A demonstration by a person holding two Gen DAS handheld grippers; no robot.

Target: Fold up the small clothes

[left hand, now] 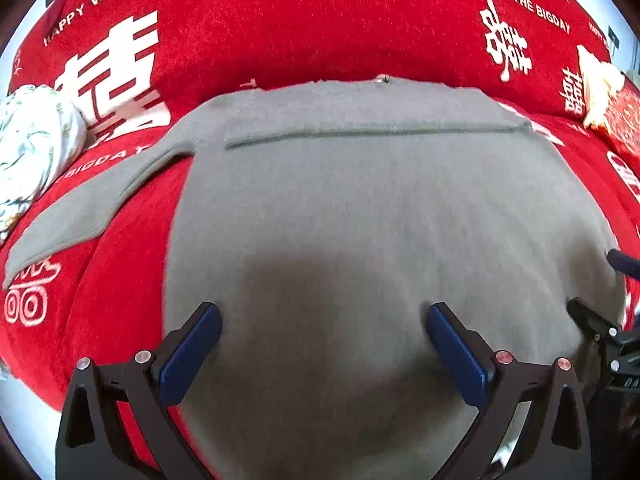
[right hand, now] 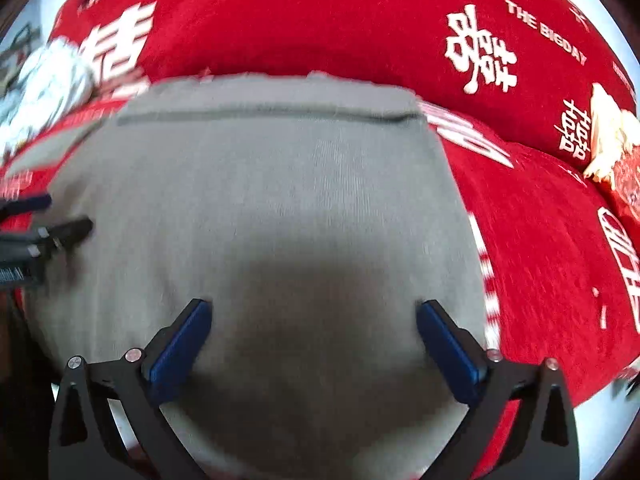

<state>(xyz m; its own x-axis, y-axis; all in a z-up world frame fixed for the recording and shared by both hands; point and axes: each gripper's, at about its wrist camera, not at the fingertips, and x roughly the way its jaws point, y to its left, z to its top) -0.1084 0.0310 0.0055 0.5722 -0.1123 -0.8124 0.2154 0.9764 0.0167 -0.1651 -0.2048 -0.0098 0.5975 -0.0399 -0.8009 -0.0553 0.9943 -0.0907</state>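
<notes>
A grey sweater [left hand: 360, 208] lies flat on the red cloth, its left sleeve [left hand: 80, 208] stretched out to the left and its right sleeve folded across the chest. My left gripper [left hand: 324, 316] hovers open over the sweater's lower body, nothing between its blue pads. The right gripper [right hand: 314, 312] also stands open above the grey sweater [right hand: 260, 184], empty, nearer the garment's right edge. Each gripper shows at the other view's edge: the right gripper [left hand: 604, 292] at the right, the left gripper [right hand: 52, 216] at the left.
A red cloth [left hand: 304, 28] with white lettering covers the surface. A pale patterned bundle [left hand: 32, 148] lies at the left. A cream and red item [left hand: 608, 96] sits at the far right. The same red cloth [right hand: 540, 240] spreads to the right of the sweater.
</notes>
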